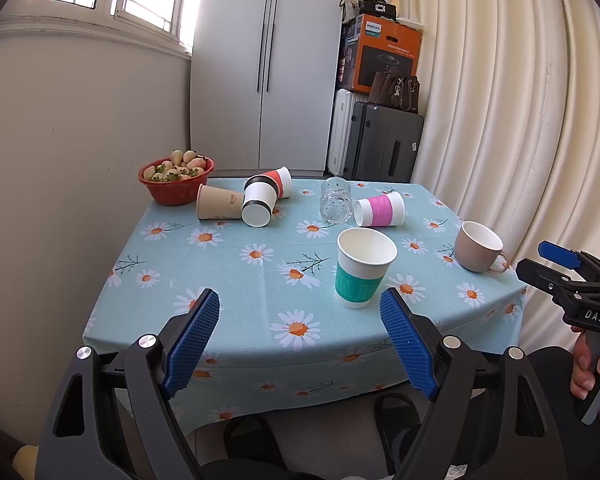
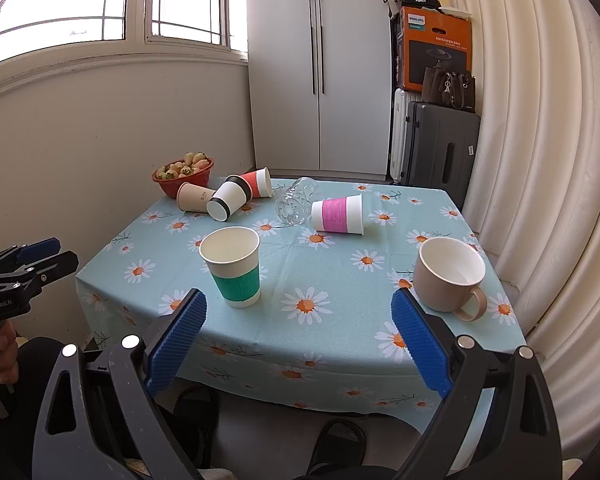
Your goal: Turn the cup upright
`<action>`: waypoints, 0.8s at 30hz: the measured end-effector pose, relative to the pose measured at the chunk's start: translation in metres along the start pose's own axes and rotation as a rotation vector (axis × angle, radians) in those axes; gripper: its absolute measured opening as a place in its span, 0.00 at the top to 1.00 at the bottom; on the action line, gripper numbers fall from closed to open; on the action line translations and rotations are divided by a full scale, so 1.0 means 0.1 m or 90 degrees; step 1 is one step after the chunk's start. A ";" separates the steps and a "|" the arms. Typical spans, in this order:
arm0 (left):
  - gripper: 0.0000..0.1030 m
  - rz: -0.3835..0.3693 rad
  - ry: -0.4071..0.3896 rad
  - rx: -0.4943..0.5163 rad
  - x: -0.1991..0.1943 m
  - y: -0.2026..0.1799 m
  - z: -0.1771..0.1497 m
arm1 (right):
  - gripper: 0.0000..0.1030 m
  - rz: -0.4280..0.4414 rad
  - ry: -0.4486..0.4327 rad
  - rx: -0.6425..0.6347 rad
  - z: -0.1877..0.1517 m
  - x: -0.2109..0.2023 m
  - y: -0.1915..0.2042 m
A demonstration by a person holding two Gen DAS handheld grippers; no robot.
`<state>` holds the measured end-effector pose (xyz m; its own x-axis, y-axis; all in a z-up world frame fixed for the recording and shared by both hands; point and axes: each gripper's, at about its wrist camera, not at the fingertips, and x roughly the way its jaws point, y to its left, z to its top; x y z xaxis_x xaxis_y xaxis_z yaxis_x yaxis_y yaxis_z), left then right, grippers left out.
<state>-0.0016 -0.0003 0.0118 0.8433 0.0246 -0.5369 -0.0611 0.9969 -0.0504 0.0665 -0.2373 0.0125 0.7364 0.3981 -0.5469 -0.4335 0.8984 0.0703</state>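
A green-banded paper cup (image 1: 362,266) (image 2: 234,266) stands upright near the table's front. A beige mug (image 1: 478,246) (image 2: 448,276) stands upright at the right. A pink-banded cup (image 1: 380,209) (image 2: 338,214), a clear glass (image 1: 336,200) (image 2: 296,202), a black-banded cup (image 1: 260,200) (image 2: 228,199), a red cup (image 1: 280,181) (image 2: 258,182) and a tan cup (image 1: 218,202) (image 2: 194,197) lie on their sides at the back. My left gripper (image 1: 300,308) and right gripper (image 2: 300,304) are open and empty, before the front edge.
A red bowl of strawberries (image 1: 176,180) (image 2: 184,174) sits at the back left corner. The table has a daisy cloth (image 1: 260,264) (image 2: 340,272). A wall is on the left, curtains on the right, a cabinet and suitcases behind.
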 end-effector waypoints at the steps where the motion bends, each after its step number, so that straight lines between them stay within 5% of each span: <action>1: 0.22 0.000 0.000 0.000 0.00 0.00 0.00 | 0.10 0.000 -0.001 0.000 0.00 0.00 0.00; 24: 0.22 0.000 0.000 -0.002 0.01 -0.01 0.00 | 0.10 0.000 0.004 0.001 0.00 0.00 0.00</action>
<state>-0.0008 -0.0009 0.0111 0.8430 0.0252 -0.5374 -0.0635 0.9966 -0.0529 0.0666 -0.2373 0.0126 0.7335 0.3963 -0.5521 -0.4322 0.8990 0.0711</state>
